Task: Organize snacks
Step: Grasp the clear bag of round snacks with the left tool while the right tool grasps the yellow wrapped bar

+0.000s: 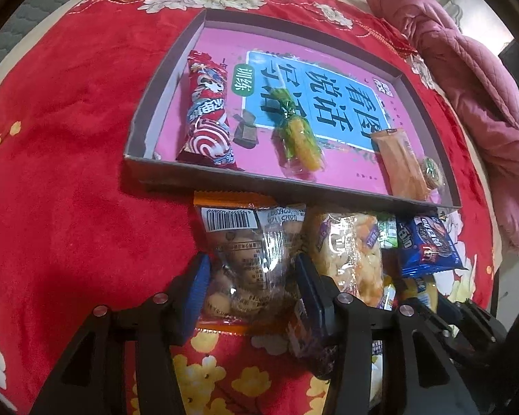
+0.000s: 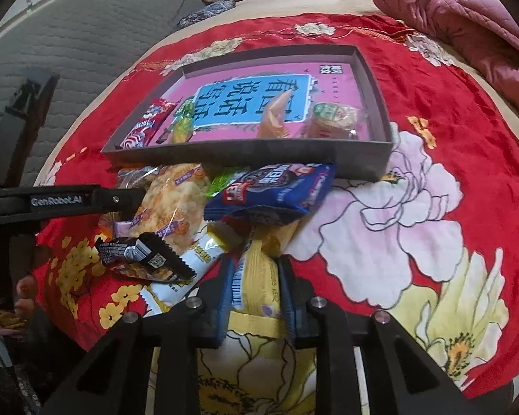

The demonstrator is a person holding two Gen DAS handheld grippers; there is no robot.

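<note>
Presently: five snacks lie in the box (image 1: 148,173), a pile (image 2: 176,207) waits at its 6 o'clock edge on the bed; left tongs (image 1: 251,287) straddle a clear packet (image 1: 245,242), right tongs (image 2: 256,287) clench a yellow packet (image 2: 259,283).

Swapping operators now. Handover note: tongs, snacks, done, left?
Right tongs: shut on a yellow packet, not yet lifted off the red cloth.
Left tongs: open around a clear packet with barcode; whether the pads touch it is unclear.
Done: grey box holds a red packet, brown candy, green-yellow candy, orange packet and round cracker pack.
Left: the pile in front of the box, including the rice cracker bag, blue packet, black packet and both packets at the tongs.
</note>
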